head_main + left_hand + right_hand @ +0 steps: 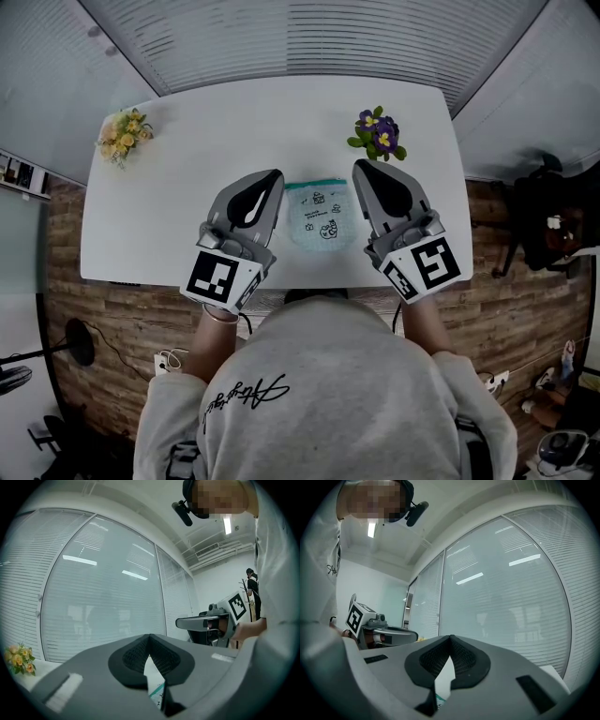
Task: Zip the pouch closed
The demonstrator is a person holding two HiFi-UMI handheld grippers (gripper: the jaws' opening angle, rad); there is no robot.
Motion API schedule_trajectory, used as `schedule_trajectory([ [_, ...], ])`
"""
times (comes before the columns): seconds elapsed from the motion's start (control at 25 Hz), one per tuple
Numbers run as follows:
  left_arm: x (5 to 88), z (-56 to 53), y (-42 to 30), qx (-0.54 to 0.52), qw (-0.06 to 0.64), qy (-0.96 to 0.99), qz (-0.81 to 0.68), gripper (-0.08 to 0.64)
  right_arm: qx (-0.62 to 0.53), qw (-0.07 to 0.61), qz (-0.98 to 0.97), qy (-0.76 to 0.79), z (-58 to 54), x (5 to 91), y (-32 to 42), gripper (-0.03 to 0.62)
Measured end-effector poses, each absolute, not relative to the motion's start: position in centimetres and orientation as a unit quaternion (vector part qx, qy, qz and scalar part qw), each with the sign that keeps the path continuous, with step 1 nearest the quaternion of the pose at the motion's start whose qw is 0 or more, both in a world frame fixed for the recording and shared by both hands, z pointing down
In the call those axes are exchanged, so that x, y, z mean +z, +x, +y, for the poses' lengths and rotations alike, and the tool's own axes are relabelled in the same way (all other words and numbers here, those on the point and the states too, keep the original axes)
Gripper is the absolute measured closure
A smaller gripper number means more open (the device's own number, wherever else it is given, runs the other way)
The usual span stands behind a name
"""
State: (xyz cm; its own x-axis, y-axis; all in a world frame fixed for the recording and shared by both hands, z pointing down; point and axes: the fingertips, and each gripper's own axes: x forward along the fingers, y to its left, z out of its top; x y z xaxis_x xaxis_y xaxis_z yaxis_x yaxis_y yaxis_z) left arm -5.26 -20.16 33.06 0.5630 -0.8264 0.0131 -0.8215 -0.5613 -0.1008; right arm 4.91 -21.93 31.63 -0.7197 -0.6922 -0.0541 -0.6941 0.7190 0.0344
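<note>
A pale teal pouch (319,217) with small printed drawings and a teal zip strip along its far edge lies flat on the white table (187,197). My left gripper (273,176) hovers just left of it and my right gripper (360,167) just right of it. Both point away from me, with their jaws shut and nothing between them. In the left gripper view the shut jaws (149,637) fill the bottom, and a sliver of the pouch (157,692) shows below them. The right gripper view shows its shut jaws (451,638) the same way.
A bunch of yellow flowers (122,136) sits at the table's far left corner and purple flowers (378,134) at the far right, close to my right gripper. Window blinds run beyond the table. The floor around it is wood-patterned.
</note>
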Motion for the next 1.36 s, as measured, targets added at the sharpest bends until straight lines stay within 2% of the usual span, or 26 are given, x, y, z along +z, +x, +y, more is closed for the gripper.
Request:
schedule_trajectory([
  [1.36,33.0,-19.7,-4.8,-0.022,0.038,-0.884,0.466,0.560,0.019,0.015,0.927,-0.375,-21.0,32.4,5.1,0.591],
])
